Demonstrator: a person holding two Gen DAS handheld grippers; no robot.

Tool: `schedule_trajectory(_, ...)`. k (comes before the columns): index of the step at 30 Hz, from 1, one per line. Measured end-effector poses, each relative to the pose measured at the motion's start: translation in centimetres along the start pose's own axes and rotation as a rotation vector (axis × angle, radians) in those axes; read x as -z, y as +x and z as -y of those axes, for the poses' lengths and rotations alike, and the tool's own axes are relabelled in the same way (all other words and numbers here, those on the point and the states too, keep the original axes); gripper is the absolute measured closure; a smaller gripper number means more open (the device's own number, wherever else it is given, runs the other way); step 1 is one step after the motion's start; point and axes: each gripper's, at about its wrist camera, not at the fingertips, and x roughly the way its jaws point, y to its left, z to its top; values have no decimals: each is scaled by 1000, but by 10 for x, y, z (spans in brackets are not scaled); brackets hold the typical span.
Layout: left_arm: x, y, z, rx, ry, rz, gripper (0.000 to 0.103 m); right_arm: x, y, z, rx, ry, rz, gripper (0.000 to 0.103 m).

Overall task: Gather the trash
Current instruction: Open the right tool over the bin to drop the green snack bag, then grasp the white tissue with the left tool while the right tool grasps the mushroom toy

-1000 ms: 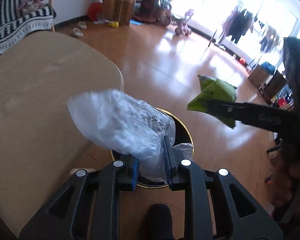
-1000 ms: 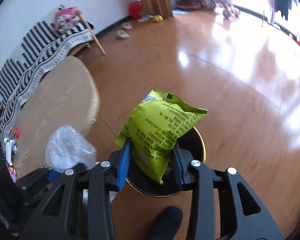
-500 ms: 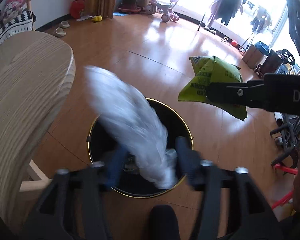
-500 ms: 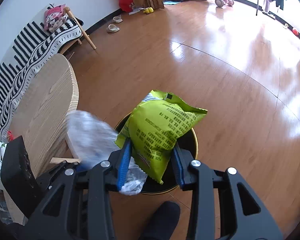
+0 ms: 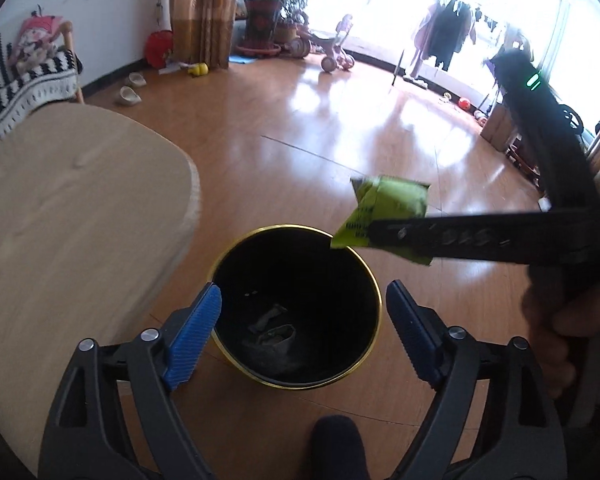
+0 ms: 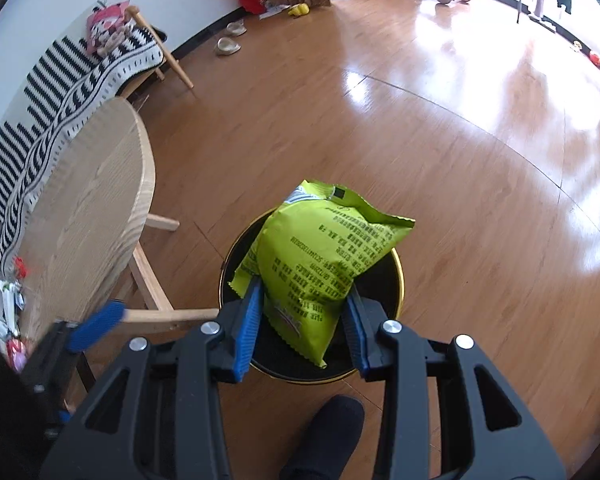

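Note:
A black trash bin with a gold rim stands on the wooden floor; crumpled trash lies at its bottom. My left gripper is open and empty above the bin. My right gripper is shut on a green snack bag and holds it over the bin. In the left wrist view the green snack bag and the right gripper show at the bin's far right rim. The left gripper's blue fingertip shows at the left of the right wrist view.
A round wooden table stands just left of the bin; it also shows in the right wrist view. A striped-blanket bench is behind it. Slippers, toys, a tricycle and a plant lie far across the floor.
My left gripper opened and the clear plastic bag dropped from it into the bin. The right gripper moved over the bin with the green bag still held.

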Motion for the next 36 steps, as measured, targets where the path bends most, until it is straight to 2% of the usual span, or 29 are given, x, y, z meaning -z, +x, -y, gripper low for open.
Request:
schedule_trajectory(4, 1, -30, -17, -38, -22, 30, 17, 0, 7, -14, 15, -23, -15, 63)
schedule_trajectory(6, 3, -44, -25, -60, -31, 43, 13, 0, 13, -22, 38, -35, -30, 54)
schedule_trajectory(7, 5, -54, -31, -75, -37, 52, 13, 0, 15, -26, 47, -40, -34, 44)
schedule_trajectory(8, 6, -62, -36, -89, -44, 57, 12, -1, 16, -29, 57, -43, -34, 41)
schedule_trajectory(11, 11, -88, -58, -128, -73, 70, 12, -4, 20, -42, 72, -41, -34, 39)
schedule_trajectory(14, 17, -121, -86, -171, -121, 92, 12, -6, 13, -69, 48, -61, -4, 39)
schedule_trajectory(18, 37, -174, -134, -250, -210, 138, 11, -2, -8, -145, -37, -180, 63, 35)
schedule_trajectory(25, 99, -269, -235, -480, -408, 197, 11, 38, -37, -306, -242, -444, 110, 32)
schedule_trajectory(29, 151, -318, -302, -628, -562, 187, 11, 82, -38, -394, -347, -593, 72, 32)
schedule_trajectory(33, 193, -352, -370, -752, -714, 157, 11, 123, -26, -448, -400, -706, 9, 31)
schedule_trajectory(36, 217, -367, -416, -786, -800, 151, 11, 144, -20, -472, -415, -763, -26, 31)
